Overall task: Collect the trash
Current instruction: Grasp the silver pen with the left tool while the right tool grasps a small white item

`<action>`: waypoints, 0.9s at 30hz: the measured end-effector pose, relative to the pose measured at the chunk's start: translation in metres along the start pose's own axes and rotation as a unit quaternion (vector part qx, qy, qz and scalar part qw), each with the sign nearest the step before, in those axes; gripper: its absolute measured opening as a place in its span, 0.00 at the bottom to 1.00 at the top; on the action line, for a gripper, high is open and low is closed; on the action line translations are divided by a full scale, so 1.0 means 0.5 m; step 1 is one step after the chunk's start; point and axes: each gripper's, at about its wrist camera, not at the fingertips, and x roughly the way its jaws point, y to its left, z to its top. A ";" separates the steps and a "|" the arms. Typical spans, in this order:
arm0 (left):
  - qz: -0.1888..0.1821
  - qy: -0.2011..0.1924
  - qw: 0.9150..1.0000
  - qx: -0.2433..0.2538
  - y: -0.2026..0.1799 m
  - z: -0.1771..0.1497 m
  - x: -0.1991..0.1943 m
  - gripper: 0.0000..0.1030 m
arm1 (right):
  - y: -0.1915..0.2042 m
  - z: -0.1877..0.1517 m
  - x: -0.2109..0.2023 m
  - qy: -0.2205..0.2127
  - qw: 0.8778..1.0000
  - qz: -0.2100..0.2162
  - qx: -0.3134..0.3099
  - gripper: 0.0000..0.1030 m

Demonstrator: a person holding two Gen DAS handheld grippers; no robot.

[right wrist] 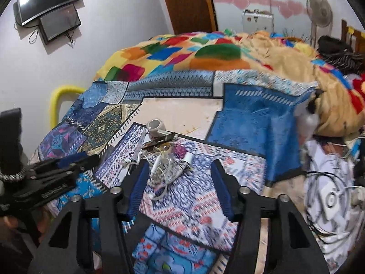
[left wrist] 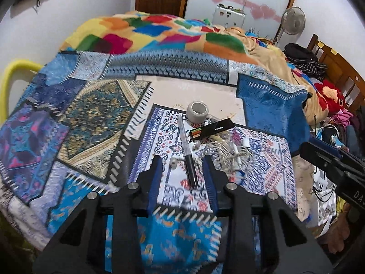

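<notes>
A small heap of items lies on the patterned blue bedspread (left wrist: 91, 118): a grey tape roll (left wrist: 197, 111), a black flat box (left wrist: 212, 129), a clear pen with a black cap (left wrist: 188, 155) and tangled white cables (left wrist: 225, 154). My left gripper (left wrist: 182, 166) is open, with the pen's black end between its fingers, not gripped. In the right wrist view the tape roll (right wrist: 155, 127), box (right wrist: 159, 141) and cables (right wrist: 160, 171) lie ahead. My right gripper (right wrist: 179, 171) is open and empty, its left finger beside the cables.
A colourful blanket (left wrist: 159, 34) is bunched at the far end of the bed. Clothes and a red plush toy (left wrist: 330, 96) lie at the right. More cables and a white cloth (right wrist: 330, 194) sit at the right edge. A yellow rail (left wrist: 9, 84) stands at the left.
</notes>
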 end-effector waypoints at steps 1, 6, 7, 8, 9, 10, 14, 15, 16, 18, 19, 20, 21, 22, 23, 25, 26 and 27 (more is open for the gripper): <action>-0.005 0.005 1.000 -0.003 0.002 0.004 0.016 0.31 | -0.003 0.006 0.016 0.005 1.000 0.008 0.004 0.40; -0.035 0.036 0.999 -0.020 0.011 0.024 0.092 0.20 | -0.015 0.036 0.098 0.031 0.998 0.050 0.026 0.27; -0.035 0.038 0.998 -0.019 0.010 0.027 0.104 0.19 | -0.014 0.040 0.114 0.037 0.997 0.055 0.031 0.25; -0.034 0.040 0.998 -0.018 0.009 0.030 0.114 0.19 | -0.017 0.044 0.134 0.047 0.996 0.063 0.039 0.23; -0.033 0.043 0.998 -0.017 0.008 0.033 0.126 0.19 | -0.019 0.045 0.145 0.051 0.995 0.067 0.044 0.23; -0.029 0.045 0.998 -0.018 0.008 0.036 0.136 0.18 | -0.023 0.047 0.160 0.058 0.995 0.069 0.052 0.22; -0.024 0.059 0.998 -0.026 0.015 0.037 0.170 0.14 | -0.045 0.054 0.210 0.081 0.989 0.082 0.093 0.19; -0.023 0.061 0.998 -0.027 0.017 0.035 0.176 0.14 | -0.050 0.056 0.220 0.086 0.987 0.088 0.104 0.19; -0.025 0.054 0.998 -0.029 0.018 0.034 0.176 0.14 | -0.052 0.056 0.228 0.091 0.985 0.093 0.112 0.18; -0.021 0.052 0.998 -0.029 0.019 0.033 0.180 0.14 | -0.054 0.057 0.243 0.097 0.983 0.097 0.122 0.18; -0.019 0.054 0.998 -0.029 0.020 0.033 0.184 0.14 | -0.052 0.059 0.250 0.098 0.983 0.098 0.123 0.18; -0.021 0.055 0.998 -0.031 0.019 0.033 0.188 0.15 | -0.048 0.058 0.253 0.098 0.982 0.100 0.124 0.18; -0.020 0.054 0.998 -0.030 0.018 0.033 0.190 0.15 | -0.045 0.060 0.255 0.098 0.983 0.097 0.123 0.18; -0.016 0.054 0.998 -0.026 0.015 0.034 0.191 0.15 | -0.042 0.062 0.256 0.095 0.984 0.091 0.120 0.18; -0.012 0.054 0.998 -0.021 0.012 0.035 0.192 0.15 | -0.041 0.063 0.255 0.093 0.985 0.086 0.117 0.18; -0.009 0.054 0.998 -0.018 0.010 0.037 0.194 0.15 | -0.041 0.064 0.252 0.092 0.986 0.081 0.111 0.18; -0.010 0.054 0.998 -0.019 0.012 0.038 0.194 0.15 | -0.041 0.064 0.249 0.089 0.987 0.078 0.108 0.16; -0.013 0.054 0.998 -0.021 0.013 0.039 0.196 0.15 | -0.041 0.065 0.245 0.086 0.988 0.078 0.106 0.14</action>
